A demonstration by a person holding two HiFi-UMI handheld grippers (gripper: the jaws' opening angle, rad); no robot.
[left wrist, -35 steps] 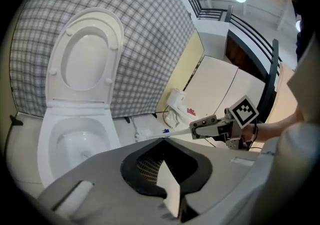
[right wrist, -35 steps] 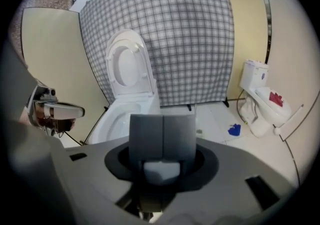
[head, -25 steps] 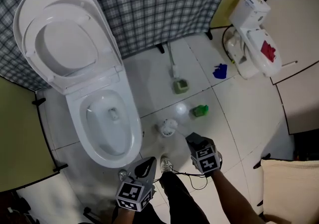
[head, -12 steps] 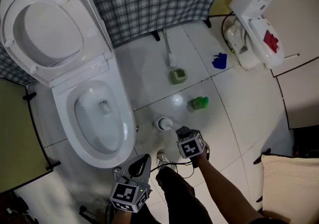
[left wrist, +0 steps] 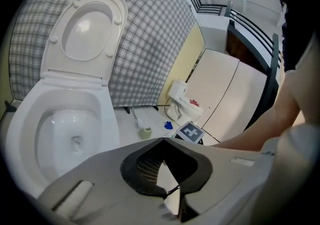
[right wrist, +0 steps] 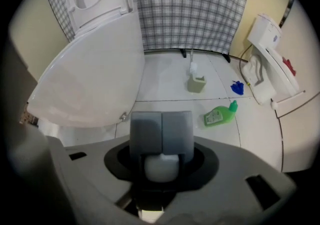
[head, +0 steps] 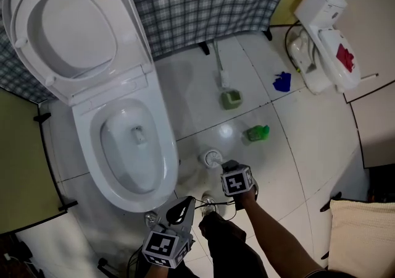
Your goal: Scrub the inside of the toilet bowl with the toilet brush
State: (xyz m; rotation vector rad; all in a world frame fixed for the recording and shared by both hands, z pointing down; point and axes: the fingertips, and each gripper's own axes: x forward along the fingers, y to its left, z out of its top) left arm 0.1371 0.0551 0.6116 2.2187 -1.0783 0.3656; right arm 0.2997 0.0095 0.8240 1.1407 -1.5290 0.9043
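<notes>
White round object [head: 213,158] sitting on the floor [head: 308,147] right of the toilet bowl [head: 92,165], right claw [head: 229,165] hovering just beside it, clenched on nothing, left claw [head: 185,202] likewise clenched, nearer.

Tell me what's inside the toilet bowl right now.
Only the bare white toilet bowl wall and the drain opening at the bottom, nothing else. The surface tucked under the near rim is hidden.

The toilet [left wrist: 30,134] is being shown along the floor's left edge, its lid [left wrist: 87,34] raised against a checked curtain [left wrist: 150,44]. A brush [left wrist: 144,131] is being kept at the curtain's foot. The left gripper [left wrist: 162,140] is being held closed, empty.
</notes>
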